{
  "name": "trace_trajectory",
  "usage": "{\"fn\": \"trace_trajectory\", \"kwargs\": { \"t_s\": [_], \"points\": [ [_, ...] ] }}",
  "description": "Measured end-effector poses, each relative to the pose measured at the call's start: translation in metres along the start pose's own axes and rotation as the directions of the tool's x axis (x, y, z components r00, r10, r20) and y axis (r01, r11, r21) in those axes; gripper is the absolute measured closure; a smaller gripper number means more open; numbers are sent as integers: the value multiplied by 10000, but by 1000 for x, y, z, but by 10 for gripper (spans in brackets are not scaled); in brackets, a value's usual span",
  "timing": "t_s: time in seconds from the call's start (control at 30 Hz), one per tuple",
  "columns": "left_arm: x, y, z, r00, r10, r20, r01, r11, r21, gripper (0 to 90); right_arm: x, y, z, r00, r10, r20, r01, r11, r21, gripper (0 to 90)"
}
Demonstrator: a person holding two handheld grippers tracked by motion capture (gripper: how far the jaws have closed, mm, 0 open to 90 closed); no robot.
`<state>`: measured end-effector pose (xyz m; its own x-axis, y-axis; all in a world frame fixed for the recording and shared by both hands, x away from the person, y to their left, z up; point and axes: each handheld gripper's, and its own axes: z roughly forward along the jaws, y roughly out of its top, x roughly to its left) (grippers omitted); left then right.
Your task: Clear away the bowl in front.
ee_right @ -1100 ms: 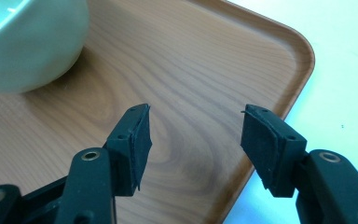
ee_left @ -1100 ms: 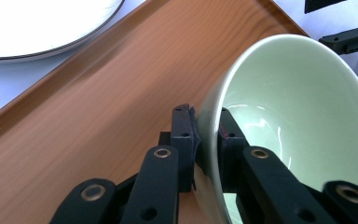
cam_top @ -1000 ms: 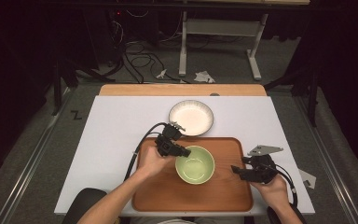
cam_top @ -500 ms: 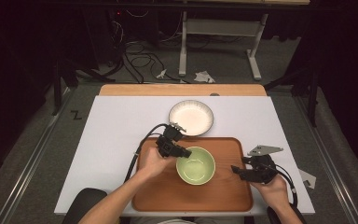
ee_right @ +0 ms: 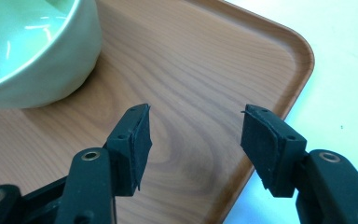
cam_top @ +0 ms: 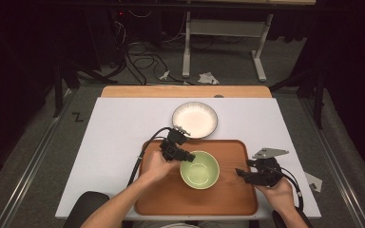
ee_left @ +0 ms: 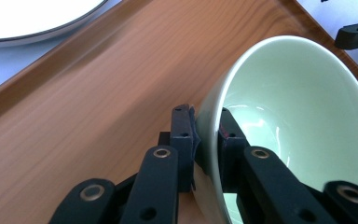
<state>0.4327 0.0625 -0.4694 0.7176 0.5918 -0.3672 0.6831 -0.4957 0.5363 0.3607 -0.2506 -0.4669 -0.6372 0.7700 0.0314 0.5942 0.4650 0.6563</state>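
On the desk (cam_top: pixel 114 128), a wooden tray (cam_top: pixel 161 199) holds a green bowl (cam_top: pixel 200 169). The left gripper (cam_top: pixel 186 156) pinches the bowl's left rim, one jaw inside, one outside. A white bowl (cam_top: pixel 195 119) sits just behind the tray. Over the tray's right edge, the right gripper (cam_top: pixel 241 174) hangs with jaws spread, holding nothing.

- Bowls: two — one green bowl (cam_top: pixel 199 169), one white bowl (cam_top: pixel 195 119).
- Wooden tray (cam_top: pixel 228 199): one.
- Tongs: two — left tongs (cam_top: pixel 189 157), right tongs (cam_top: pixel 239 173).
- Worktop (cam_top: pixel 119 128): one.
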Motion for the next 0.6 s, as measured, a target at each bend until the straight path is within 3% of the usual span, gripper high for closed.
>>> {"fn": "trace_trajectory", "kwargs": {
  "t_s": [0.3, 0.43, 0.6],
  "points": [
    [4, -1, 1, 9998, -152, 119, 152, 9999, -15, 807, 0, 0, 0, 10000, 18, 3, -18, 10000, 9, 428],
    [9, -3, 4, 9986, -465, 254, 465, 9989, 6, 809, 0, 0, 0, 10000, 17, -12, -17, 10000, 14, 429],
    [10, -4, 5, 9990, -361, 254, 364, 9992, -151, 809, 0, 0, 0, 10000, 39, -17, -39, 10000, 40, 428]
  ]
}}
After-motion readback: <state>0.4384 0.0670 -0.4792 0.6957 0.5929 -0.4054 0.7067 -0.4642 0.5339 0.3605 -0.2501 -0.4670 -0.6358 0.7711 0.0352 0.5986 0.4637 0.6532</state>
